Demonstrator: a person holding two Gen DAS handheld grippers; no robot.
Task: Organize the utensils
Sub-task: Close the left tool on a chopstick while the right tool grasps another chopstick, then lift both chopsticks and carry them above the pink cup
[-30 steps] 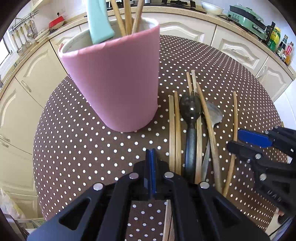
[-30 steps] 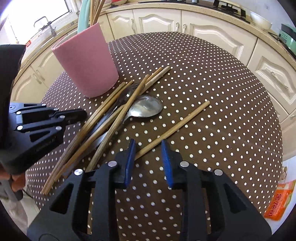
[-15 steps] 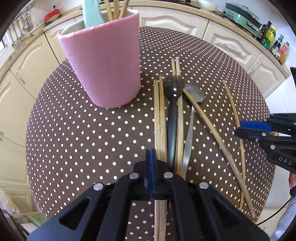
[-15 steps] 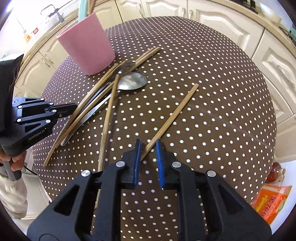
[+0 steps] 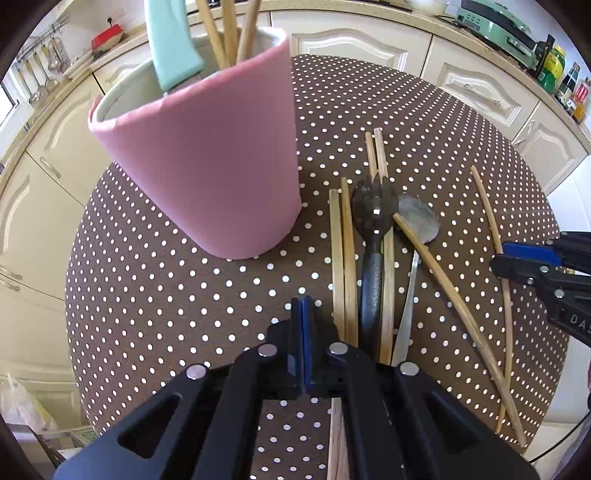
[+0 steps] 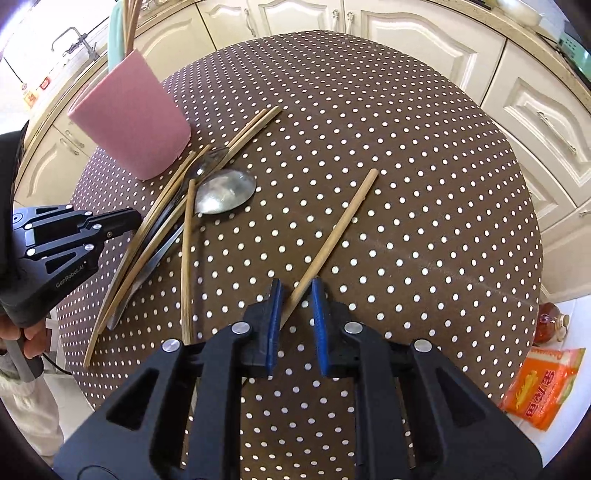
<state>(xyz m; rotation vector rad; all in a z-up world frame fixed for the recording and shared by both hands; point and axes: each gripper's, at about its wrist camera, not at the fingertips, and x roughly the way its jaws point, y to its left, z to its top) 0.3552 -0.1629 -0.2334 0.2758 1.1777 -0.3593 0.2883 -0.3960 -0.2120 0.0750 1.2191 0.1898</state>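
A pink holder (image 5: pixel 207 166) (image 6: pixel 129 122) stands on the dotted round table (image 5: pixel 166 295), with a mint handle and wooden sticks in it. Right of it lie paired chopsticks (image 5: pixel 340 240), a black spork (image 5: pixel 373 206), a metal spoon (image 5: pixel 419 221) (image 6: pixel 225 192) and a slanted chopstick (image 5: pixel 436 266) (image 6: pixel 188 240). My left gripper (image 5: pixel 302 306) (image 6: pixel 136 218) is shut on nothing, just left of the utensil handles. A lone chopstick (image 6: pixel 336 229) (image 5: pixel 487 210) lies apart. Its near end sits between my right gripper's (image 6: pixel 295 291) (image 5: pixel 498 254) narrow jaws, with gaps showing at both pads.
Cream cabinets and a counter curve round the table's far side, with a green appliance (image 5: pixel 491 22) and bottles (image 5: pixel 554 62) on it. An orange packet (image 6: pixel 539 387) lies on the floor to the right. A person's hand (image 6: pixel 22 332) holds the left gripper's handle.
The right jaws narrowed and slid back along the lone chopstick to its near end. The slanted chopstick swung off the spoon. The left gripper drew away from the holder, then came back.
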